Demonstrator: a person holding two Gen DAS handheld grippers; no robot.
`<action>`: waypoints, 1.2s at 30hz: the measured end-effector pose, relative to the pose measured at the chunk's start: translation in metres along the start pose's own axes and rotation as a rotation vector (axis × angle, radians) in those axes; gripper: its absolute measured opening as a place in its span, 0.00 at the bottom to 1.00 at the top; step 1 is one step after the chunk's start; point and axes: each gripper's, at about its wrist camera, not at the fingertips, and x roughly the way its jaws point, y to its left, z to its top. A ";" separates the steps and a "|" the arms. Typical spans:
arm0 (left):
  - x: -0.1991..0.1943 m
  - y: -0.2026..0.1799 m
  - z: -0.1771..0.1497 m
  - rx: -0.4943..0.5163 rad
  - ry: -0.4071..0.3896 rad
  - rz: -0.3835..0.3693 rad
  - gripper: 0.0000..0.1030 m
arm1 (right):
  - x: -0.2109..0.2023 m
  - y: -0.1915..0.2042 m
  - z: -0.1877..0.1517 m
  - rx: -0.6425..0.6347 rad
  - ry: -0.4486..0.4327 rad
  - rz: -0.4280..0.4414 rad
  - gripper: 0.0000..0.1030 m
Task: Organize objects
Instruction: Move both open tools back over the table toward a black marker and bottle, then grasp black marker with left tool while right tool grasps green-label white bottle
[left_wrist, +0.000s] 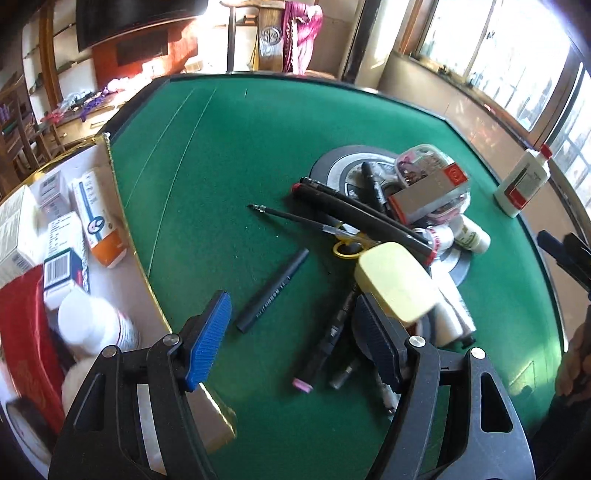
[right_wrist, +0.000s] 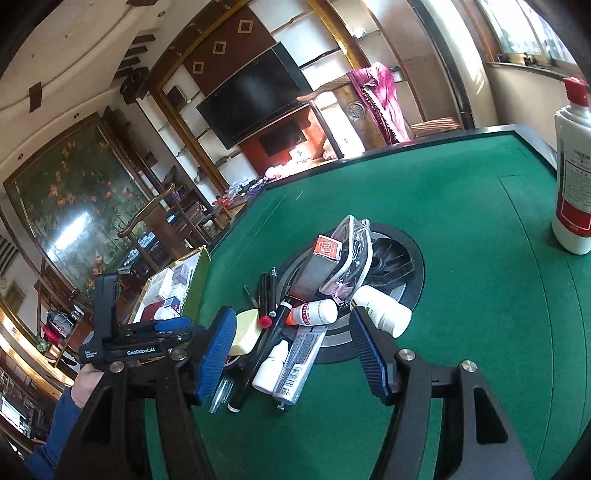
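While the heap of pens, bottles and small boxes (left_wrist: 399, 218) lies on the round hub in the middle of the green felt table (left_wrist: 236, 147), both grippers hang over its near edge. Left gripper (left_wrist: 295, 332) stands open and empty above a loose black pen (left_wrist: 273, 290); right gripper (right_wrist: 291, 350) gapes empty over a barcoded tube (right_wrist: 299, 365). A gold-edged box of cartons (left_wrist: 66, 229) sits at the table's left.

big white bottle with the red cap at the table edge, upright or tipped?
Upright. The white bottle stands on its base on the green table, red cap at the top, apart from the pile. The left wrist view shows the same.
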 end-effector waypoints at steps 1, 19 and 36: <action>0.006 -0.001 0.003 0.012 0.020 0.016 0.69 | 0.001 0.000 -0.001 0.002 0.004 -0.001 0.62; 0.019 -0.016 -0.036 0.061 0.054 0.108 0.10 | 0.014 -0.020 0.002 -0.017 0.032 -0.079 0.64; 0.016 -0.024 -0.049 0.085 -0.057 0.146 0.10 | 0.117 -0.030 -0.003 -0.357 0.257 -0.287 0.33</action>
